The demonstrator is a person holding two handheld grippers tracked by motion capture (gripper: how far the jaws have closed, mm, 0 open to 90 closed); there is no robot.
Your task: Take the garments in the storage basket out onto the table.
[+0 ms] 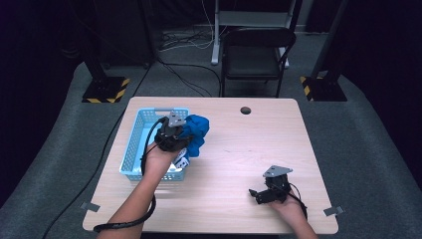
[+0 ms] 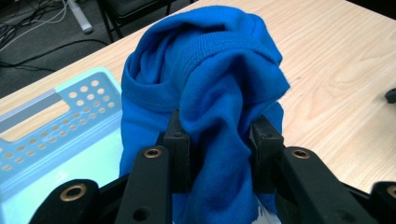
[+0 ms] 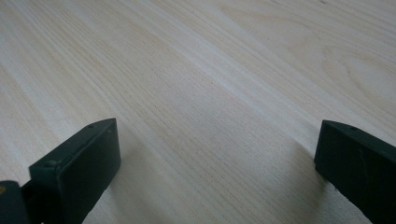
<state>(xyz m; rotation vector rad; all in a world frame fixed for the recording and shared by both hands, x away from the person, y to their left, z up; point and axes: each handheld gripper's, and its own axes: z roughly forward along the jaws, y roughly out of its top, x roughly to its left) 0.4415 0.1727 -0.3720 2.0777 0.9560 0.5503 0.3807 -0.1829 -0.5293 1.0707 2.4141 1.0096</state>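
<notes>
A bunched blue garment [image 2: 210,88] is gripped by the left gripper [image 2: 217,140]; in the left gripper view its two black jaws are closed tight on a thick fold of the cloth, with the rest of the fabric heaped above and in front of them. In the high view the left gripper [image 1: 171,133] is held over the right rim of the light blue basket [image 1: 135,139], which stands near the left edge of the table [image 1: 239,164], and the garment [image 1: 196,130] hangs just beyond that rim, partly over bare tabletop. Something white with dark print [image 1: 181,162] can be made out at the basket's near right corner; what it is cannot be told.

The right gripper [image 1: 259,194] is rested near the front right corner of the table, its jaws spread wide with nothing between them, bare wood alone being seen past them in the right gripper view.

The work is judged to be at an early-to-middle stage: the garment has been taken hold of and lifted, but it has not yet been laid down anywhere, and the second gripper has not yet been brought to the cloth
</notes>
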